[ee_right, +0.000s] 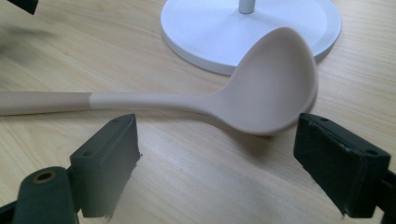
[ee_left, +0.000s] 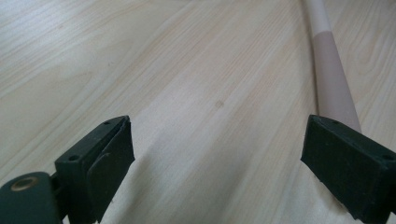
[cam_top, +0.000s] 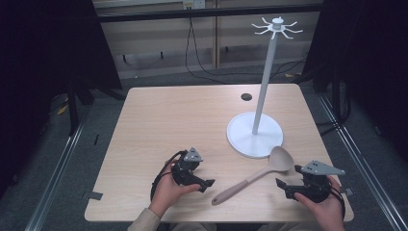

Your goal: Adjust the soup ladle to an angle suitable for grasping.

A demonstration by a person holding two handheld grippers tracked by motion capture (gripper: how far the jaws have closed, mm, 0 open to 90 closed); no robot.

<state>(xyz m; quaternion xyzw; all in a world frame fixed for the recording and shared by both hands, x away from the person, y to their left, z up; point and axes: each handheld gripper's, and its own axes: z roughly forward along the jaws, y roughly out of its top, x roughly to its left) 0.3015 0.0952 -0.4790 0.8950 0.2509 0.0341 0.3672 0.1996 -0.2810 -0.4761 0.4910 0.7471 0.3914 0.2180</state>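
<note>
Between two open grippers on the table (cam_top: pixel 159 120), a ladle (cam_top: pixel 260 174).

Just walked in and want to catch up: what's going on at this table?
A person sits at a wooden table with a pair of tongs in each hand. A beige ladle lies flat between them, its bowl beside the round base of a white hook stand. The left tongs are open next to the handle end; the right tongs are open near the bowl. Neither pair grips the ladle, and nothing hangs on the stand's hooks yet.
</note>
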